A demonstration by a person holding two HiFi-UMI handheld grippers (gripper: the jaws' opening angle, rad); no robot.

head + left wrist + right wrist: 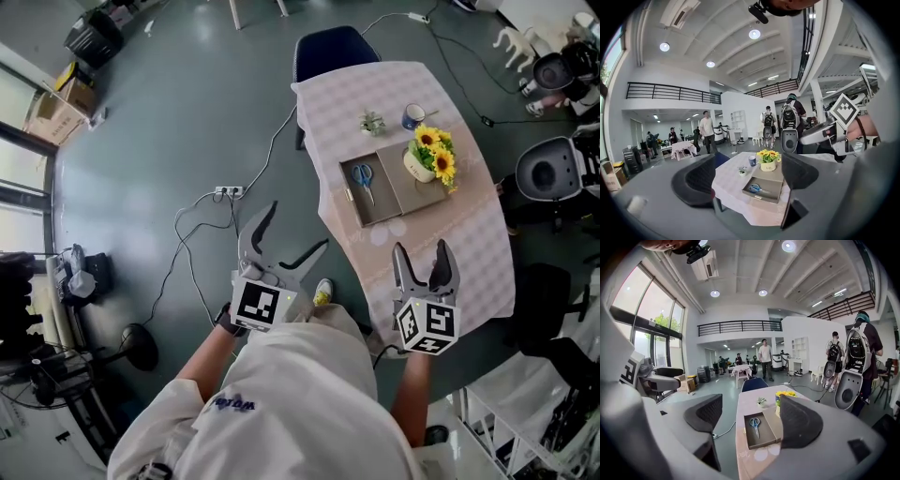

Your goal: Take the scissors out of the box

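Head view: found the box (373, 214) open on the table (450, 272), with the scissors (363, 180) flat on its floor, blue handles toward the box's far end. Noted a sunflower pot (429, 155) just beside the box on the right gripper's side, on or against the laid-open lid (cannot tell which), and a mug (413, 116) and small plant (372, 122) beyond the box. Placed the left gripper (295, 230) and right gripper (422, 251) on the near side of the box, apart from it, neither touching anything. Left gripper view: confirmed jaws spread wide and holding nothing, with the box (771, 187) and scissors (757, 188) framed well ahead between them. Right gripper view: confirmed jaws parted a good way, likewise empty, and lined up on the scissors (754, 423) inside the box (761, 437). Judged risks: could strike the near wall of the box on a low, shallow approach and shove the whole box along the cloth. Could skid off the thin blades lying flush on the floor, or pinch only one handle loop and let the pair swing open. Could clip the sunflower pot beside the box with the right-hand jaw and tip it. Recommend a steeper entry over the near wall — and a grip across both handles.
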